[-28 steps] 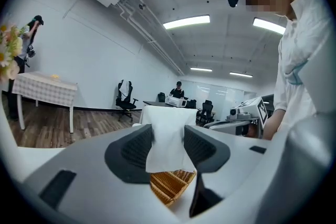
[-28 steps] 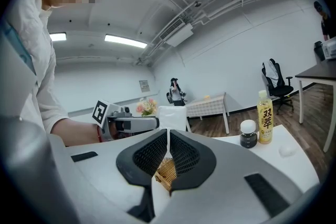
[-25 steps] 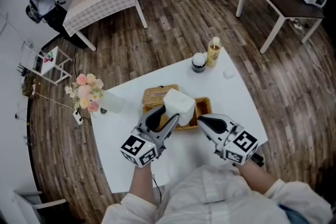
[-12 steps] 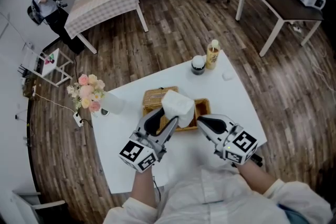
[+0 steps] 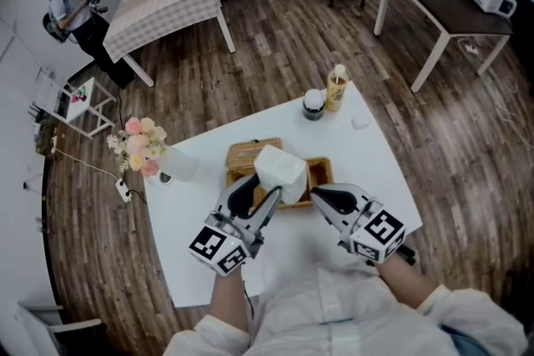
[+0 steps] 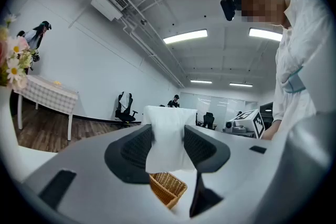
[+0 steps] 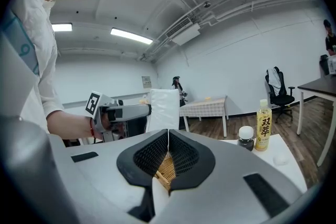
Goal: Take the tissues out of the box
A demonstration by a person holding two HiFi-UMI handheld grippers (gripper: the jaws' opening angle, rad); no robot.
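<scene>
A white stack of tissues (image 5: 280, 168) stands up out of the wicker tissue box (image 5: 248, 156) in the middle of the white table (image 5: 380, 158). My left gripper (image 5: 265, 194) is shut on its lower part; in the left gripper view the tissues (image 6: 168, 118) fill the gap between the pads, with the box (image 6: 169, 190) below. My right gripper (image 5: 315, 194) sits at the box's right front edge. Its jaws are together in the right gripper view (image 7: 167, 150), with only a thin white line between them and wicker (image 7: 166, 169) right behind. Whether they pinch anything is unclear.
A yellow drink bottle (image 5: 337, 86) and a dark jar with a white lid (image 5: 314, 103) stand at the table's far side, and a vase of pink flowers (image 5: 142, 147) at its left. Other tables, chairs and people stand farther off on the wooden floor.
My left gripper has lifted the tissues slightly and shifted them a little to the left. The right gripper has stayed where it was.
</scene>
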